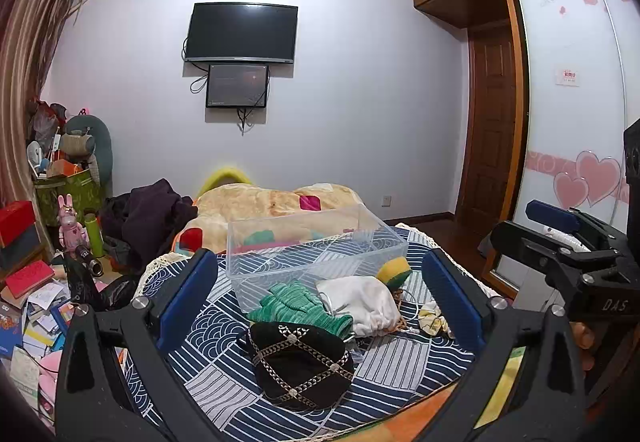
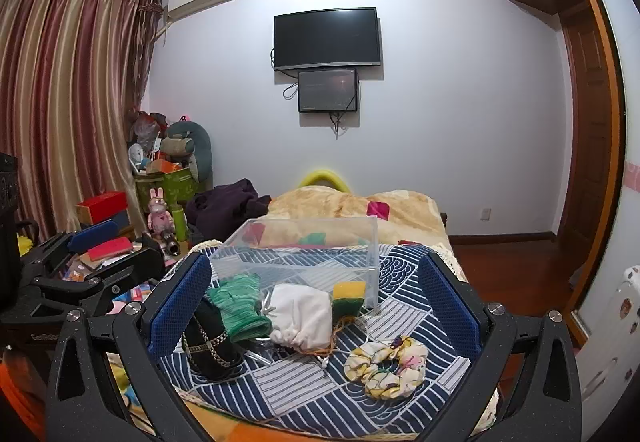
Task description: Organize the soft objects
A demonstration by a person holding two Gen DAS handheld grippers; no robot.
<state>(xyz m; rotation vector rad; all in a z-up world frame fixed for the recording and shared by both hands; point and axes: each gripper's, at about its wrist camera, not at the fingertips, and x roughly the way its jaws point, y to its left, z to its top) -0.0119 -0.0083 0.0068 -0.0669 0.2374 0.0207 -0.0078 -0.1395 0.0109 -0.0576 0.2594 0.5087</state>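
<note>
A clear plastic bin (image 1: pixel 316 242) (image 2: pixel 304 254) stands empty on the blue patterned bed cover. In front of it lie a black embroidered cap (image 1: pixel 300 364) (image 2: pixel 208 342), a green knit glove (image 1: pixel 300 306) (image 2: pixel 238 302), a white drawstring pouch (image 1: pixel 360 304) (image 2: pixel 304 316), a yellow-green sponge (image 1: pixel 394 272) (image 2: pixel 349 296) and a floral scrunchie (image 2: pixel 386 366) (image 1: pixel 434 316). My left gripper (image 1: pixel 320 294) is open above the cap and glove. My right gripper (image 2: pixel 316 306) is open above the pouch and scrunchie. Neither holds anything.
A beige blanket (image 1: pixel 272 206) is heaped behind the bin, with dark clothes (image 1: pixel 152 214) to its left. Books and boxes (image 1: pixel 28 282) clutter the floor on the left. A wardrobe (image 1: pixel 572 102) and wooden door stand on the right.
</note>
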